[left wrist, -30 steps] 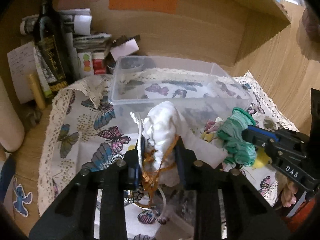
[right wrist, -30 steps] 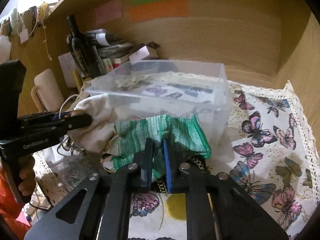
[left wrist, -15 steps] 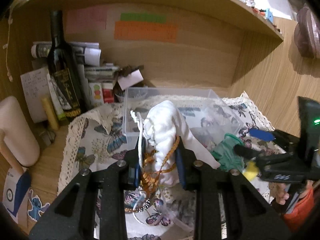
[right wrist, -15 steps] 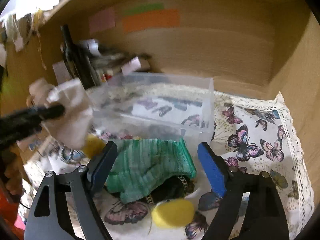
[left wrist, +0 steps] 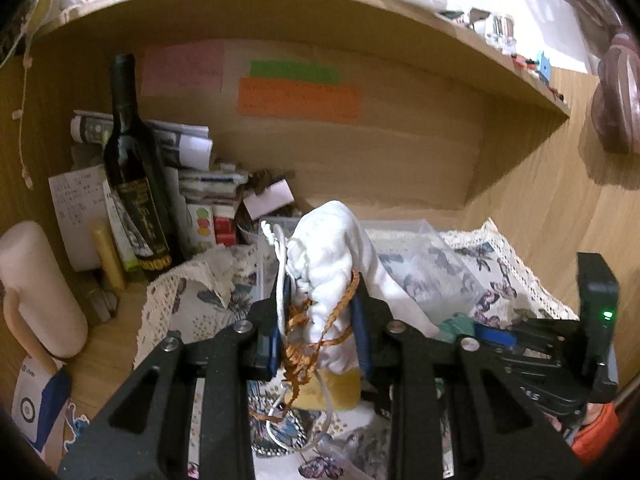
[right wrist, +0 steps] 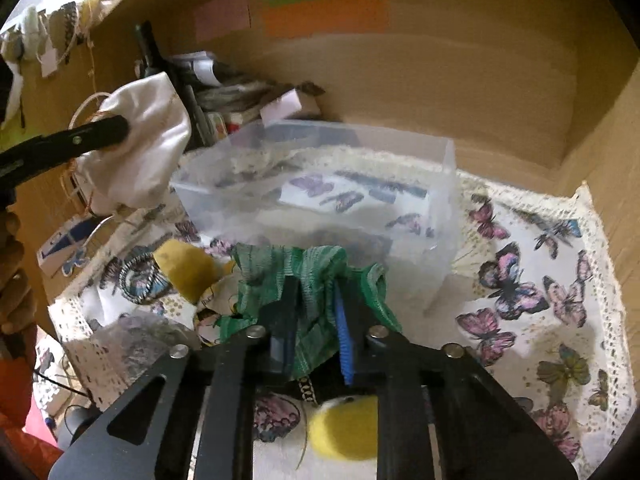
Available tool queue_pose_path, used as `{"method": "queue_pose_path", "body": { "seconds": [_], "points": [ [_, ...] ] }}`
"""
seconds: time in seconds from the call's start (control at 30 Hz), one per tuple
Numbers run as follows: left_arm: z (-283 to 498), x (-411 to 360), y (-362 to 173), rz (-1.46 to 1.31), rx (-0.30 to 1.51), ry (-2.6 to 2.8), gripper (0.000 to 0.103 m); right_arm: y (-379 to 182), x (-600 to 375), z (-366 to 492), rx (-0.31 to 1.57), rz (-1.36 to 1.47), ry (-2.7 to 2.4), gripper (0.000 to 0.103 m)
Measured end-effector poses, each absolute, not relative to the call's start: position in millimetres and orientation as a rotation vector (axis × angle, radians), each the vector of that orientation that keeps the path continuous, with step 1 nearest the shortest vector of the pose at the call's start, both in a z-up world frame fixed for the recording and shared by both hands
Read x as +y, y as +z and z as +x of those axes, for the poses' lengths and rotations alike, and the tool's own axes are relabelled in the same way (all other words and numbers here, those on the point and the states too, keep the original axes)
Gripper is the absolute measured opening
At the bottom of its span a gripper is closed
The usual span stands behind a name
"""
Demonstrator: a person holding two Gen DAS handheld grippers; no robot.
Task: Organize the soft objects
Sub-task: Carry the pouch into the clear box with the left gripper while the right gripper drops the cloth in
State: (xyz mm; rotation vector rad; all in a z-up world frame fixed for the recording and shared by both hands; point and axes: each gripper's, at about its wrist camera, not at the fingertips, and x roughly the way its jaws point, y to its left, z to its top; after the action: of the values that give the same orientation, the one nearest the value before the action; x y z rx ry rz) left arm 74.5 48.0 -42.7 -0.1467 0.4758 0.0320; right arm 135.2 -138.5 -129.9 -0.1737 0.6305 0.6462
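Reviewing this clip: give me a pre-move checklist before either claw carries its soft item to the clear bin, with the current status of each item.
1. Left claw shut on the white cloth pouch: ok.
2. Pouch lifted off the butterfly tablecloth: ok, seen raised in the right wrist view.
3. Orange cord clear of snags: cannot tell; it dangles loose below the pouch.
4. Right claw shut on the green mesh cloth: ok.
5. Clear plastic bin open on top with room inside: ok.
6. Yellow ball out of the right claw's way: not ok, it sits just beneath the claw.
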Motion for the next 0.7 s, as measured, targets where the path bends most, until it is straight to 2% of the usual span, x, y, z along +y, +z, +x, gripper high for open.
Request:
{"method": "queue_pose_path", "body": {
  "seconds": [0.4,0.7],
  "points": [
    [99.1,71.5,-19.1,-0.203,0.422,0.043,0.029,-69.4,-154.2,115.9,0.434,-0.131,0.614,0.013],
    [144.3,76.9,-29.1,-0.197,0.468,0.063,0.029,-45.5,-144.6,154.4,0.383,-0.138,0.557,0.013]
  ]
}}
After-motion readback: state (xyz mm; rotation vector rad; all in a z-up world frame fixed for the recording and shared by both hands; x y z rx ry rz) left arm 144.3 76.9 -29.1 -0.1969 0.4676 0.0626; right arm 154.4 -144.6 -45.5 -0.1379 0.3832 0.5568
